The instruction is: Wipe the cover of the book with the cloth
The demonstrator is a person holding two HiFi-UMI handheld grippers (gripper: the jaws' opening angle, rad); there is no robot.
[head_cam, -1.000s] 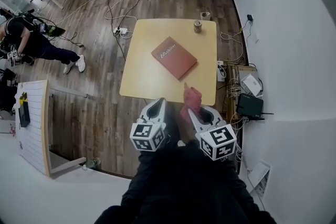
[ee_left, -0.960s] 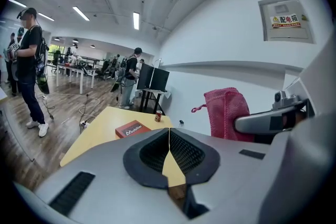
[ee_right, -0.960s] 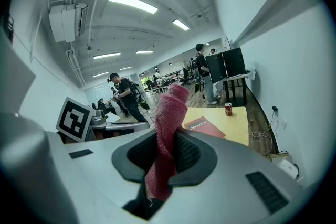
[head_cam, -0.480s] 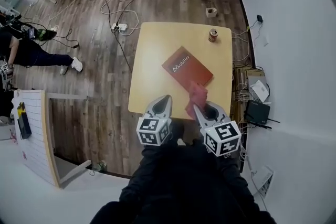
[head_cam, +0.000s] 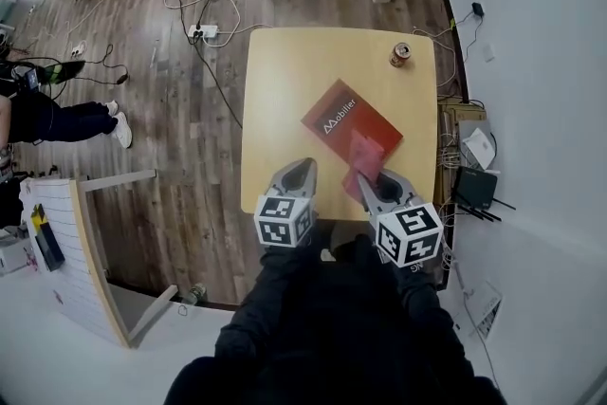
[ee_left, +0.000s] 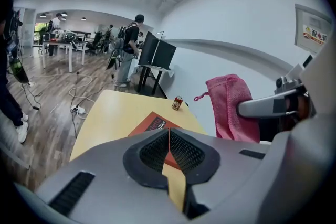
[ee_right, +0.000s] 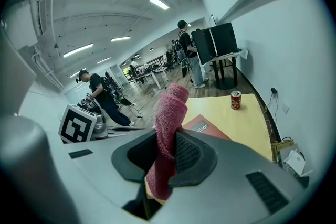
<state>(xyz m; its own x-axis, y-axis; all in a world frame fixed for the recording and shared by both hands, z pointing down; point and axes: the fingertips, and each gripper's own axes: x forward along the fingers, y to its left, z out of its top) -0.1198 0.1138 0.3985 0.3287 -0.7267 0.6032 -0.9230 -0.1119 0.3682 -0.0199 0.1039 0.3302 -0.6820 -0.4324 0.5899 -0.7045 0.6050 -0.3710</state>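
The yellow desk [head_cam: 285, 109] carries the red book [head_cam: 351, 120] flat and cover up, right of centre, ready for wiping. Its white lettering seems to read "Mobiller". My right gripper [head_cam: 373, 180] has its jaws clenched on the pink cloth [head_cam: 365, 156], whose loose end pokes forward over the book's near corner. My left gripper [head_cam: 296, 174] is pressed together, empty. The far can [head_cam: 401, 55] has unreadable print.

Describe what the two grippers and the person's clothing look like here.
Both the left gripper and right gripper have light grey, tapering shells with black mesh-textured pads. Each carries a white cube printed with black square markers. The person wears black clothing.
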